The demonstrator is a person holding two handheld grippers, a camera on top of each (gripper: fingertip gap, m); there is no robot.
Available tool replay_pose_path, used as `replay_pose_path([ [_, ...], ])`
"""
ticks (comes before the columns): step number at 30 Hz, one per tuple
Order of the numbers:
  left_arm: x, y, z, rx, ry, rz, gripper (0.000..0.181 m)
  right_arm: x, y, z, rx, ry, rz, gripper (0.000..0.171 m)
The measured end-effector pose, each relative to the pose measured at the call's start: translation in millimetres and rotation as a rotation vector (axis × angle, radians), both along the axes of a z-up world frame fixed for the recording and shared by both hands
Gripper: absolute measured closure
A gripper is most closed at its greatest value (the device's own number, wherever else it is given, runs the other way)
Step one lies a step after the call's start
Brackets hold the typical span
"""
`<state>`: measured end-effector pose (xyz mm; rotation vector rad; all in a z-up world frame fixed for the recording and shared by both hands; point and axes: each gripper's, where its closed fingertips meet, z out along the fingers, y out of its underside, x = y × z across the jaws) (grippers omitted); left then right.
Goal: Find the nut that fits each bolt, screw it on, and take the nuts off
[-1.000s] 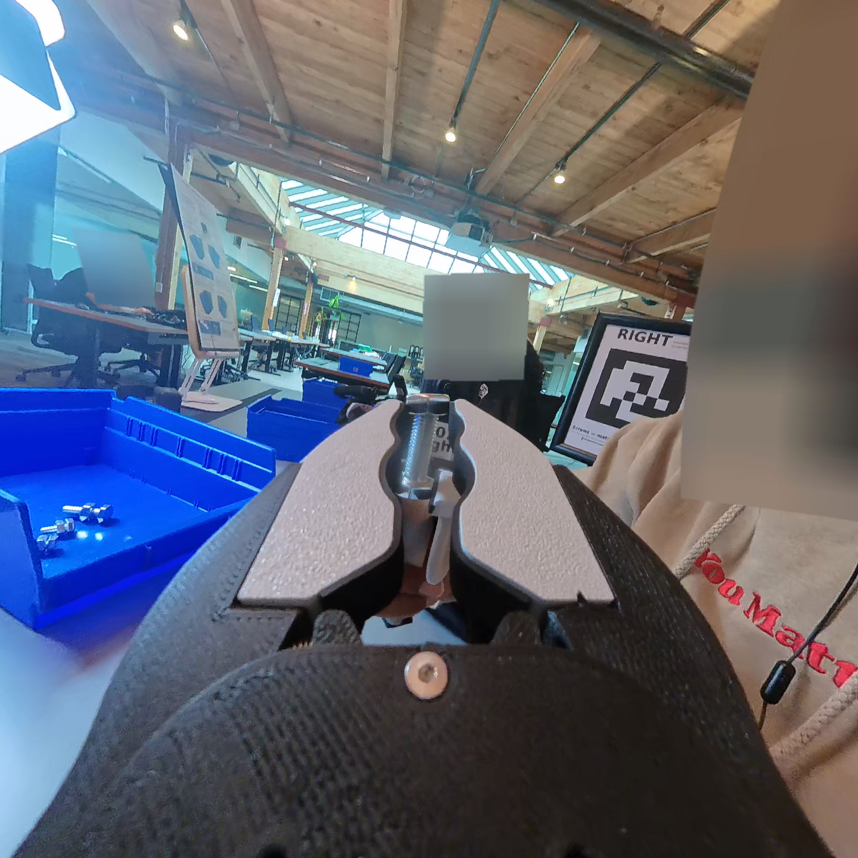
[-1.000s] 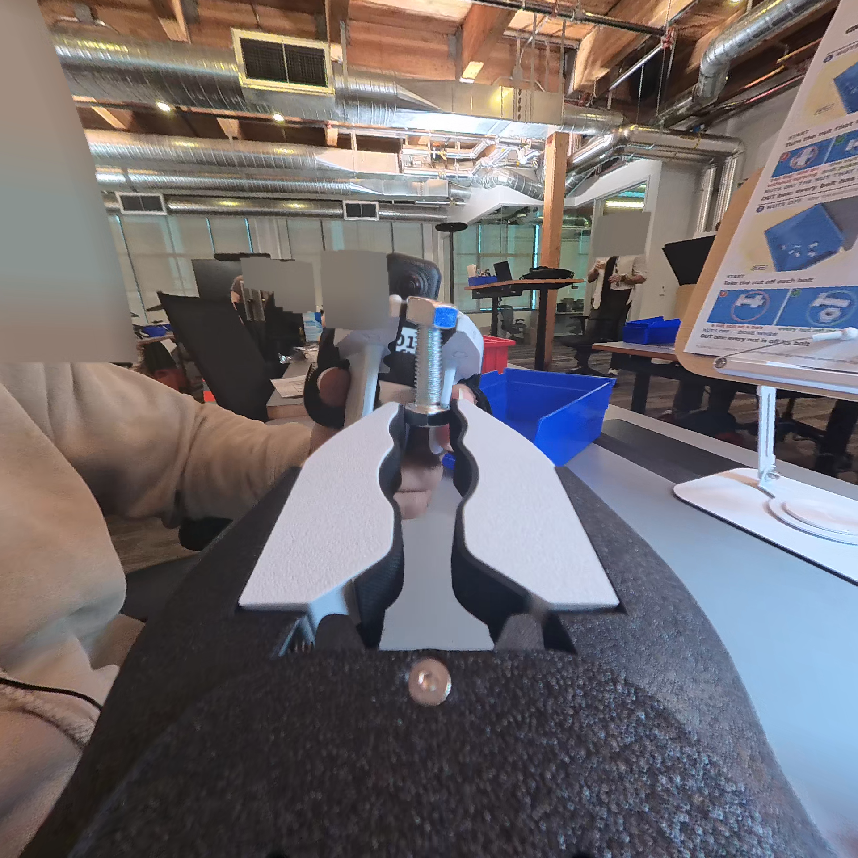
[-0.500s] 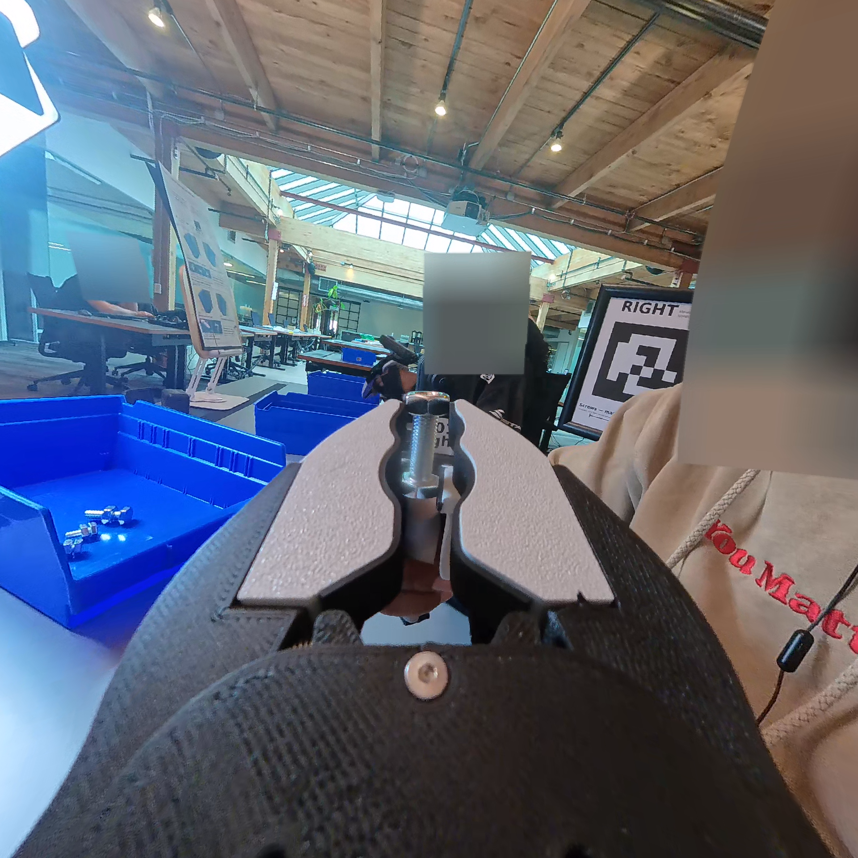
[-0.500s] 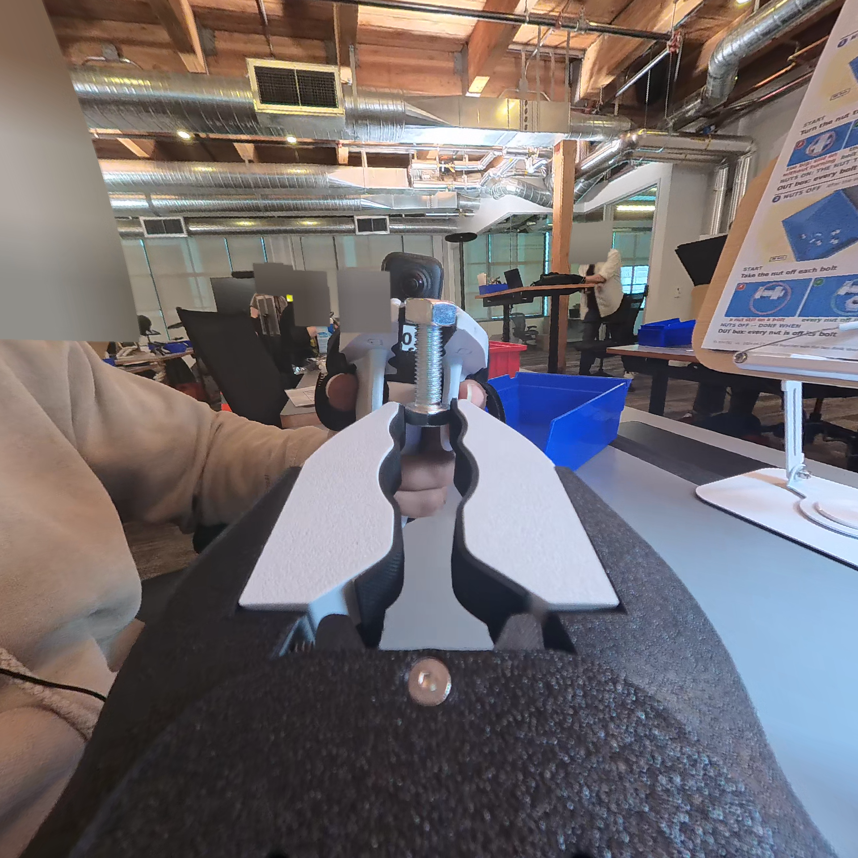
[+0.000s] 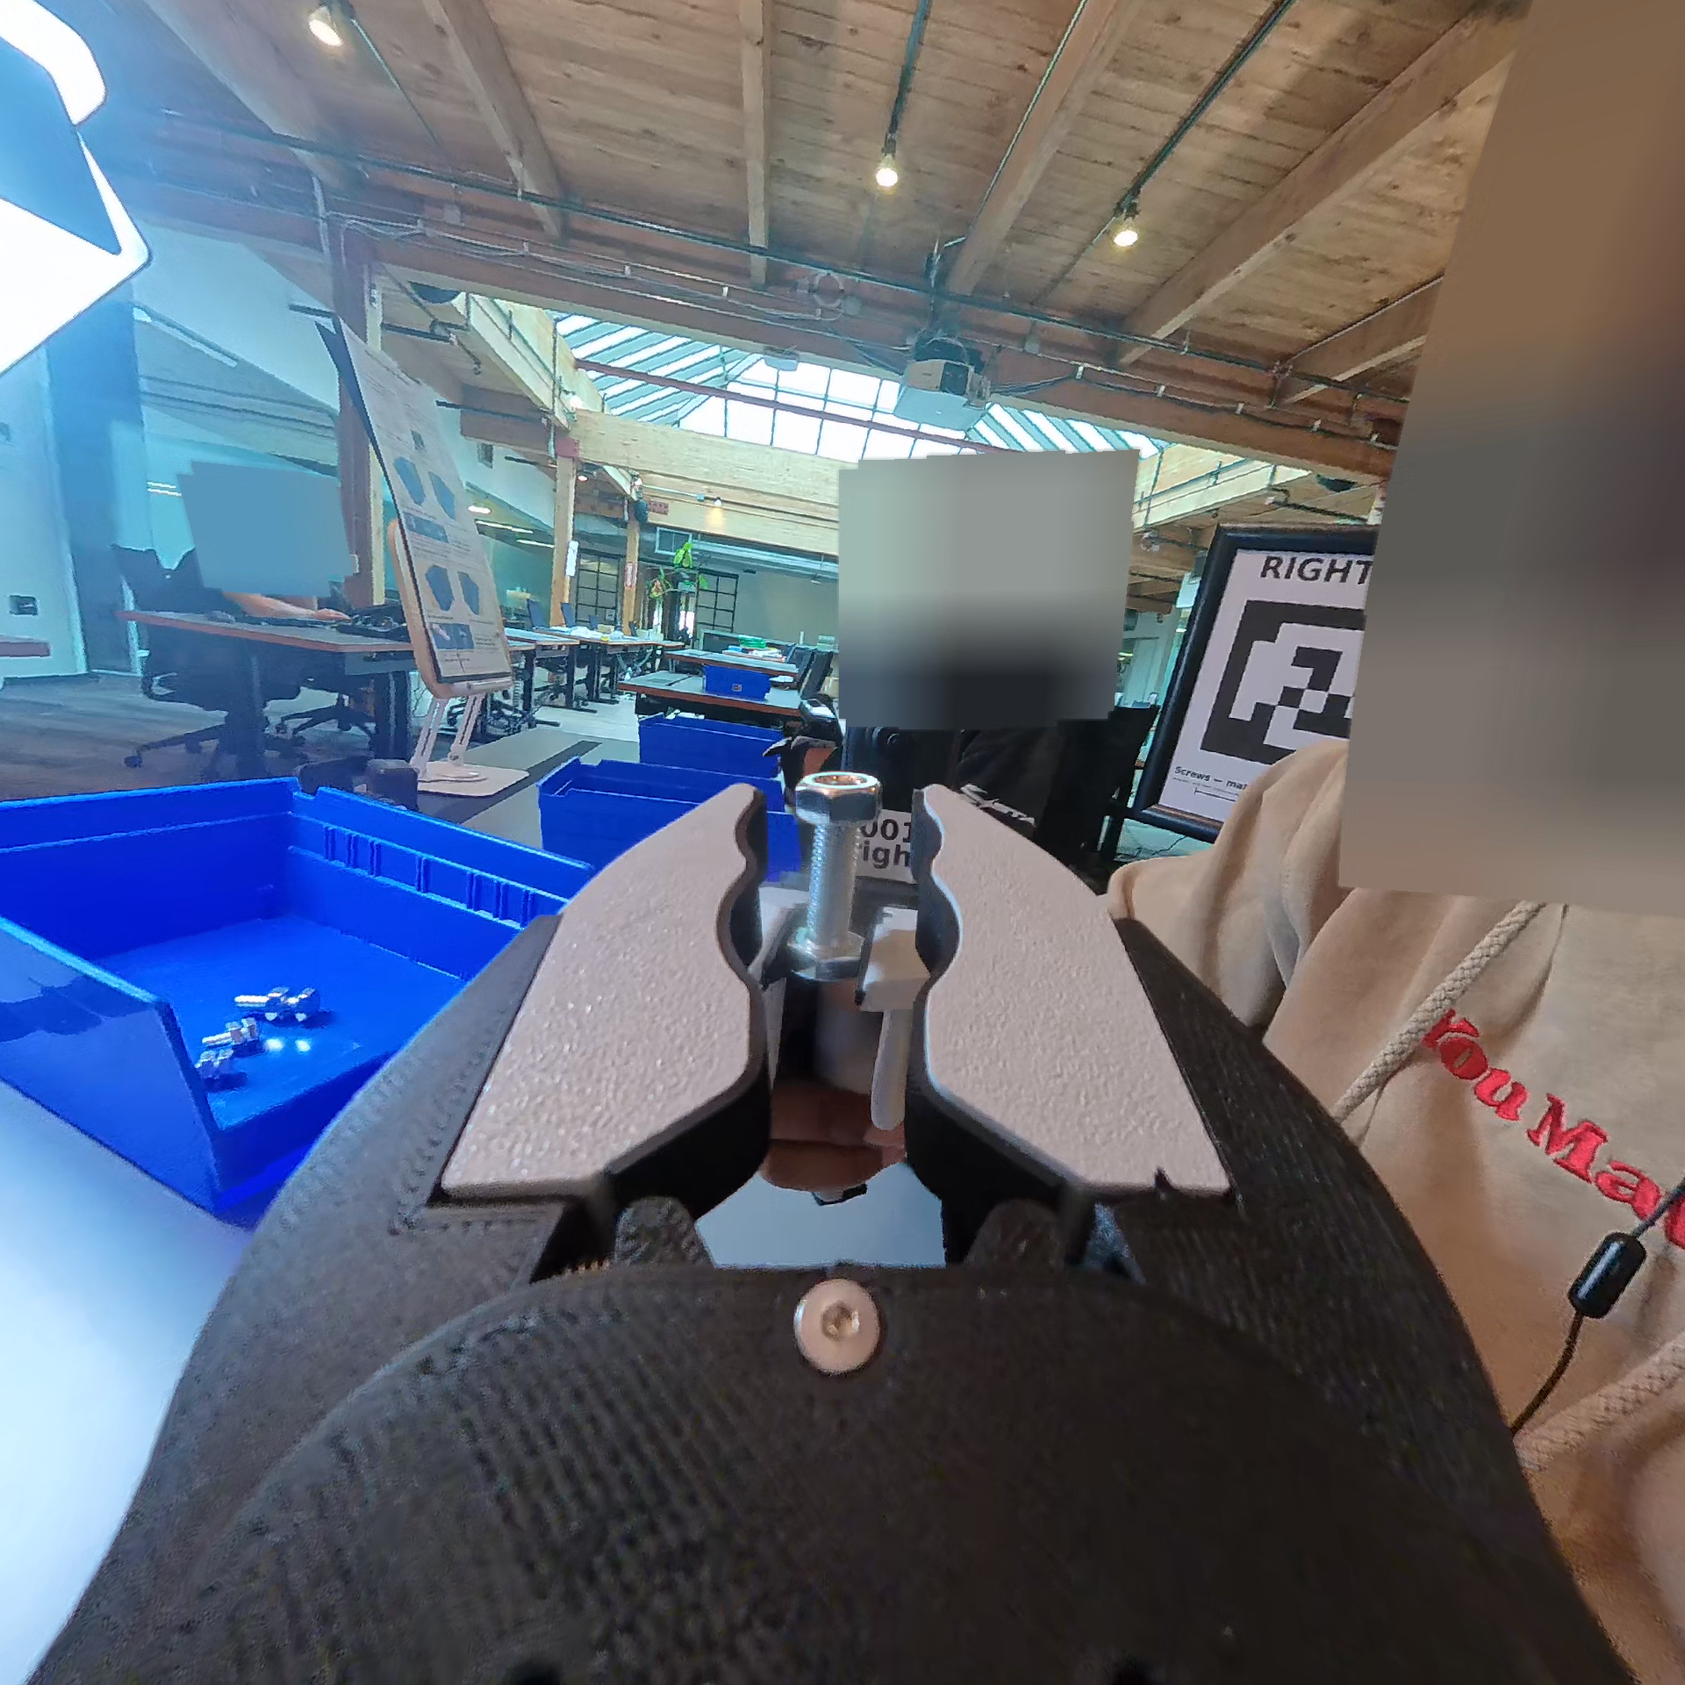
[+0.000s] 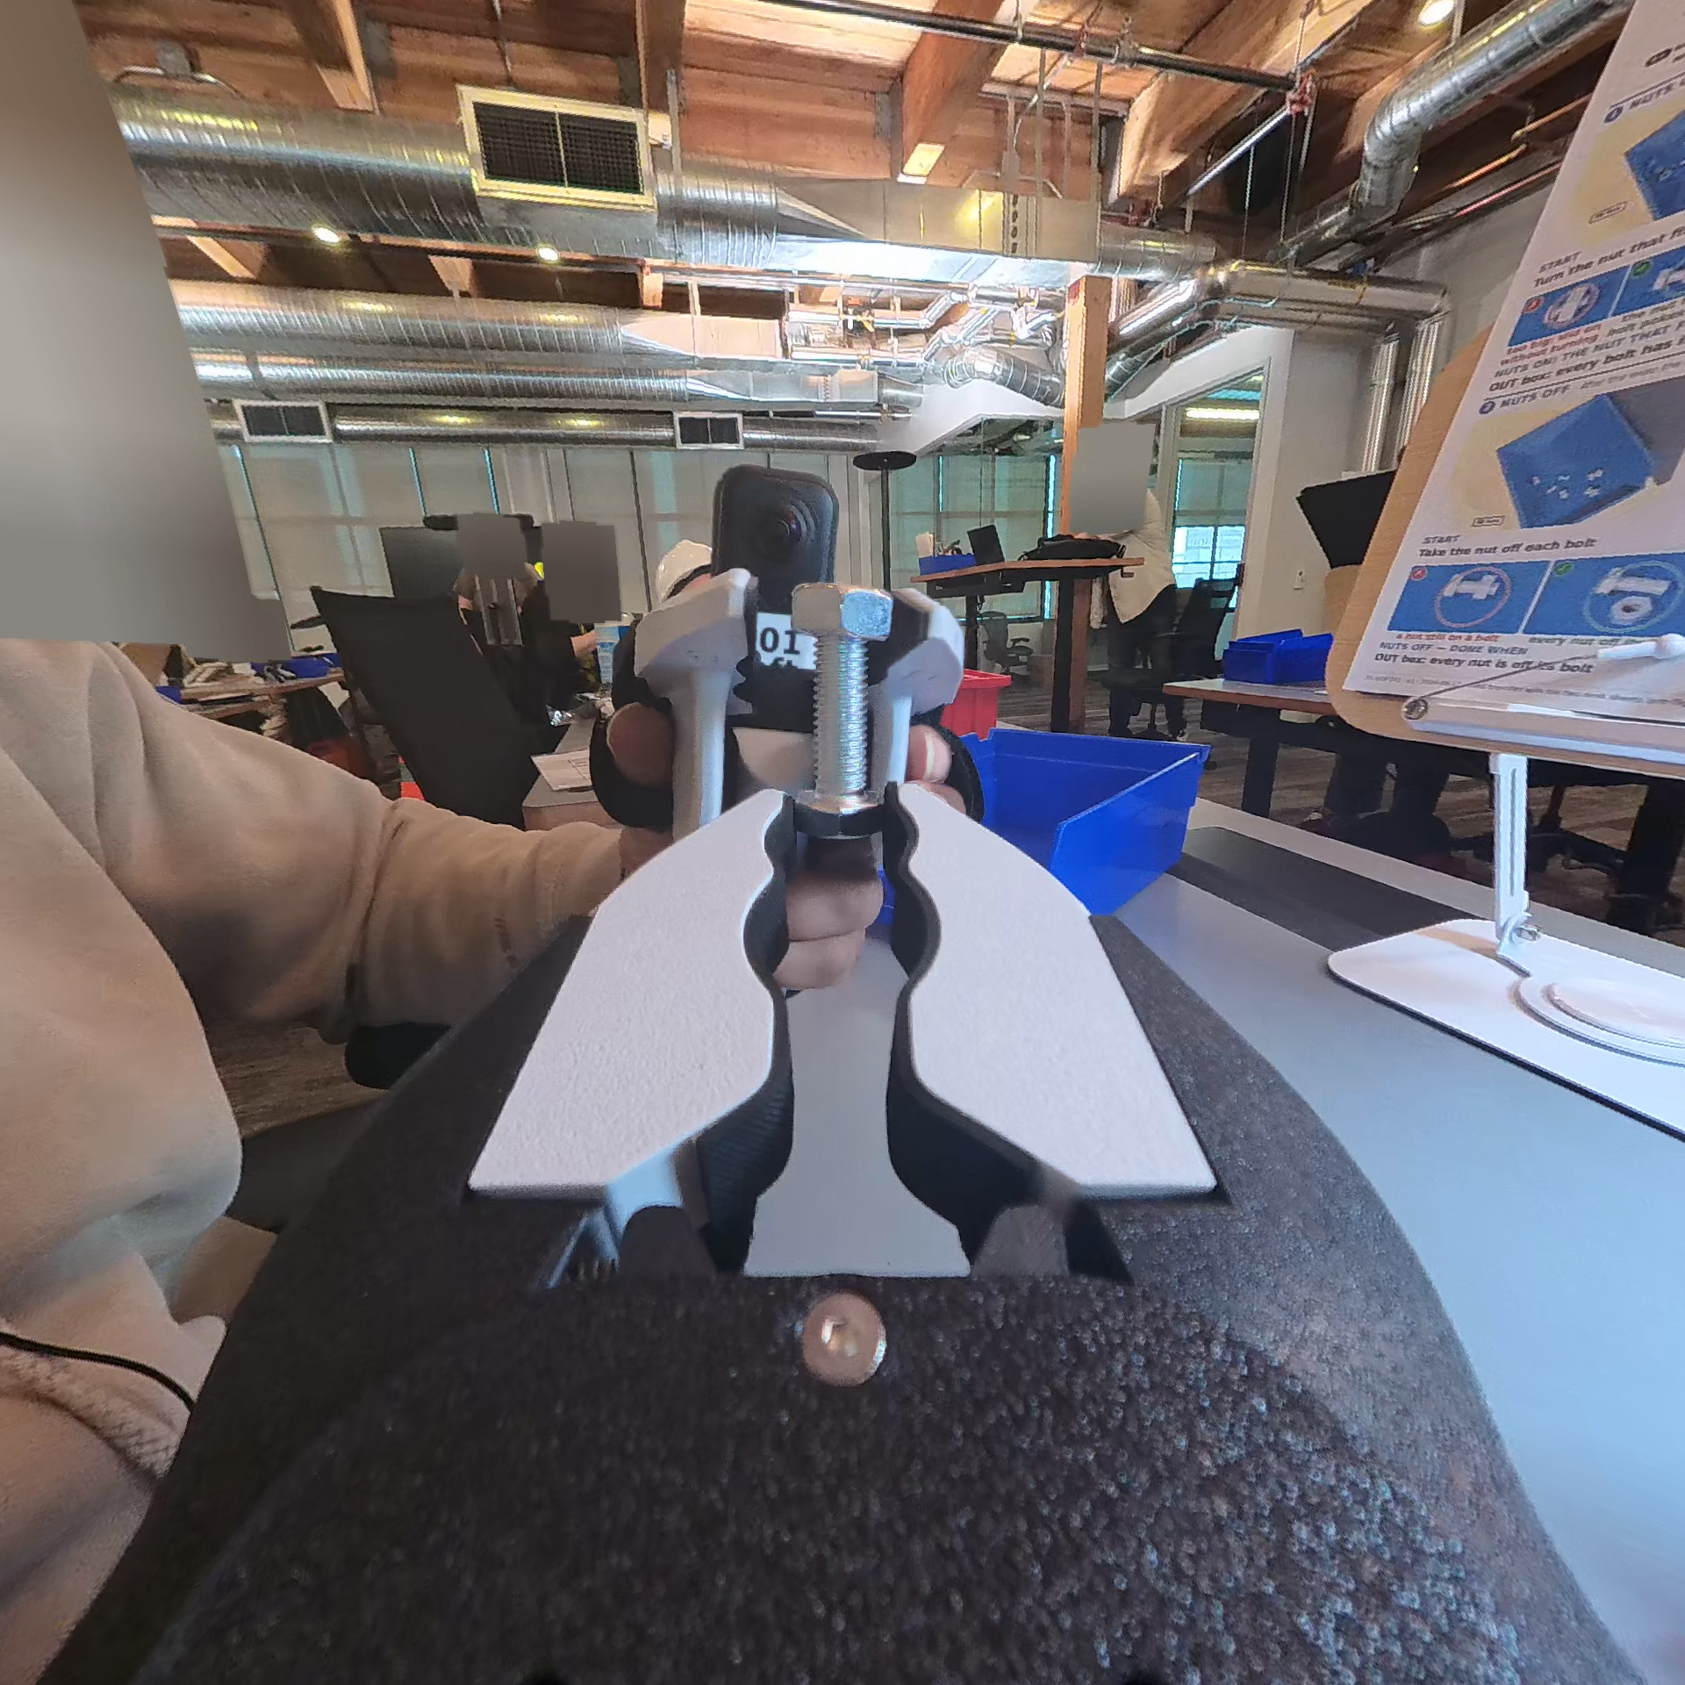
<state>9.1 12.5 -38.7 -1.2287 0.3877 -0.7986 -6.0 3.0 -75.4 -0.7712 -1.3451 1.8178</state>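
A silver hex bolt (image 6: 841,711) stands upright, head on top, with a nut (image 6: 834,814) at its lower end. My right gripper (image 6: 834,807) is shut on the nut. In the left wrist view the bolt (image 5: 832,866) rises between the fingertips of my left gripper (image 5: 834,811), which is open with a gap on each side of the shaft. The nut (image 5: 819,948) sits below, between the right gripper's white fingers (image 5: 889,966). In the right wrist view the left gripper's fingers (image 6: 697,656) stand spread behind the bolt.
A blue bin (image 5: 273,875) at my left holds a few bolts with nuts (image 5: 260,1026). More blue bins (image 5: 638,802) stand behind, and one (image 6: 1094,802) on the grey table (image 6: 1459,1231). An instruction board on a white stand (image 6: 1550,456) is at the right. The person's beige sleeve (image 6: 273,866) is close. The grippers are tip to tip, or close to it.
My left gripper was shut on the bolt's shaft; now its fingers have opened and let go. The right gripper keeps hold of the nut.
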Motion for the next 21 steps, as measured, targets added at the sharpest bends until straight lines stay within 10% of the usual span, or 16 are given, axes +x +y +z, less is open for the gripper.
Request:
replay_pose_path([
  [21, -27.5, 7.7, -6.8, -0.032, 0.008, 0.127, 0.161, 3.0, 6.0, 7.0, -0.013, 0.035, -0.007, 0.153],
])
